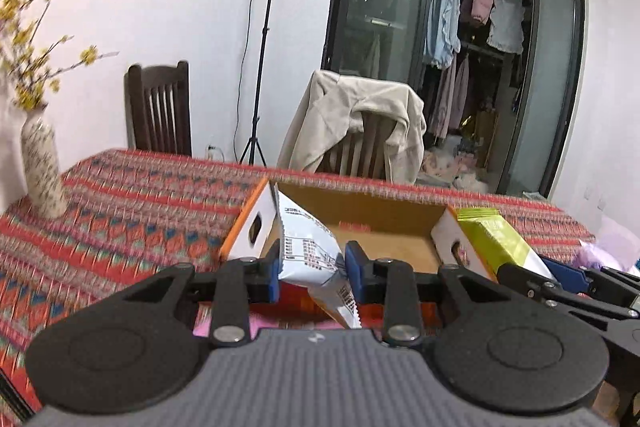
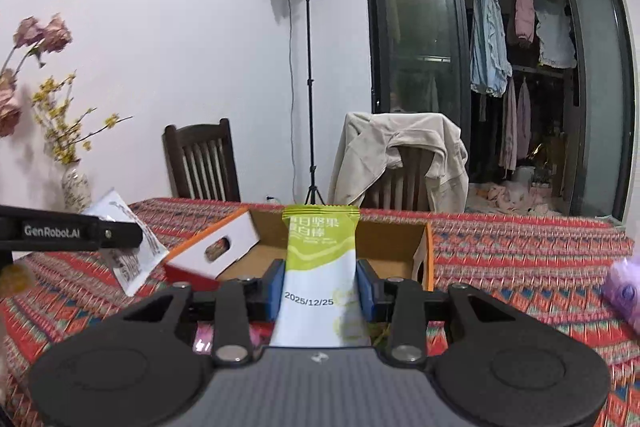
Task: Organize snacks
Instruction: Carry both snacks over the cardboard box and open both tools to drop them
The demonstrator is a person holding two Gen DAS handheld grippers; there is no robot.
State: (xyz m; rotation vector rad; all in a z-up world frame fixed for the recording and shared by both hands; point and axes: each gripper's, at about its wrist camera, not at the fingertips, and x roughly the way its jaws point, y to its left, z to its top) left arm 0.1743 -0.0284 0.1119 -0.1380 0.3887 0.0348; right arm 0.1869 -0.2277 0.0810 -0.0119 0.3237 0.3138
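Observation:
My left gripper [image 1: 312, 269] is shut on a white snack packet [image 1: 310, 247] with printed text, held tilted just in front of an open cardboard box [image 1: 384, 215] with white, orange-edged end flaps. My right gripper [image 2: 322, 291] is shut on a green and white snack bar packet [image 2: 320, 267], held upright in front of the same box [image 2: 384, 239]. In the left wrist view the green packet [image 1: 496, 235] and right gripper [image 1: 556, 279] show at the box's right end. In the right wrist view the white packet [image 2: 128, 247] shows left of the box.
The box stands on a table with a red patterned cloth [image 1: 132, 207]. A vase with yellow flowers [image 1: 42, 167] stands at the table's left. Two chairs [image 2: 202, 163], one draped with a beige jacket [image 2: 400, 159], stand behind the table. A purple thing [image 2: 624, 291] lies at the right.

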